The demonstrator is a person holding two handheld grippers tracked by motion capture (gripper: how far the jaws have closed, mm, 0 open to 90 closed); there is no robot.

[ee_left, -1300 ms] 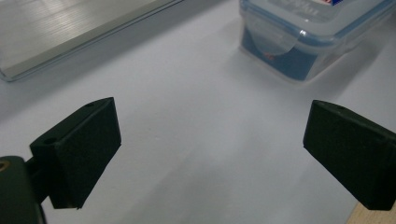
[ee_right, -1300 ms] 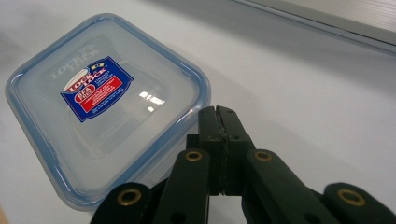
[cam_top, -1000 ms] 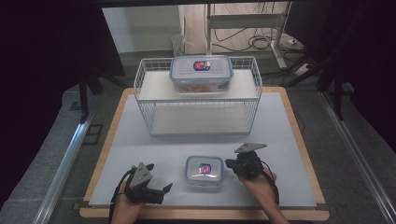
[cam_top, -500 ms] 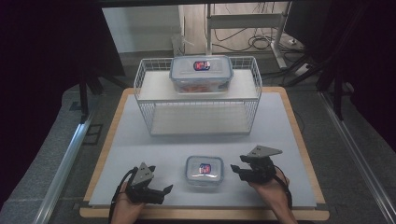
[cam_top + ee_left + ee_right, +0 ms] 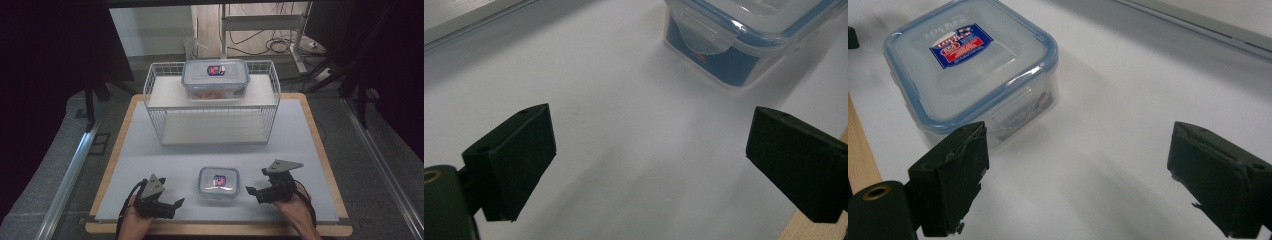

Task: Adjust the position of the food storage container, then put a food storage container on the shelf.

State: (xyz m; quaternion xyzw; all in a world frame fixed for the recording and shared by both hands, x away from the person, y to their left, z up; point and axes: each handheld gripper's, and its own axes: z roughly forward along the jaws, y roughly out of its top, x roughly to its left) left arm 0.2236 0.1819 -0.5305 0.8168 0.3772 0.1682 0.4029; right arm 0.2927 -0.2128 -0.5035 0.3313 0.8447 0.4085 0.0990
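Sitting between tools | small container | left tool, right tool spread, apart

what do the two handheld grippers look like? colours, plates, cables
Both are black. The left gripper and right gripper each carry a grey three-cornered plate on top and a black cable that loops around the hand. Jaws are blocky black pads, wide apart. Forearms are bare, no sleeves visible.

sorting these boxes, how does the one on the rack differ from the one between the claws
The large container sits up on the wire rack at the far side; the small container lies on the table mat near the person. The large one is wider and rectangular; the small one nearly square. Both have blue-rimmed clear lids with a red-and-blue label.
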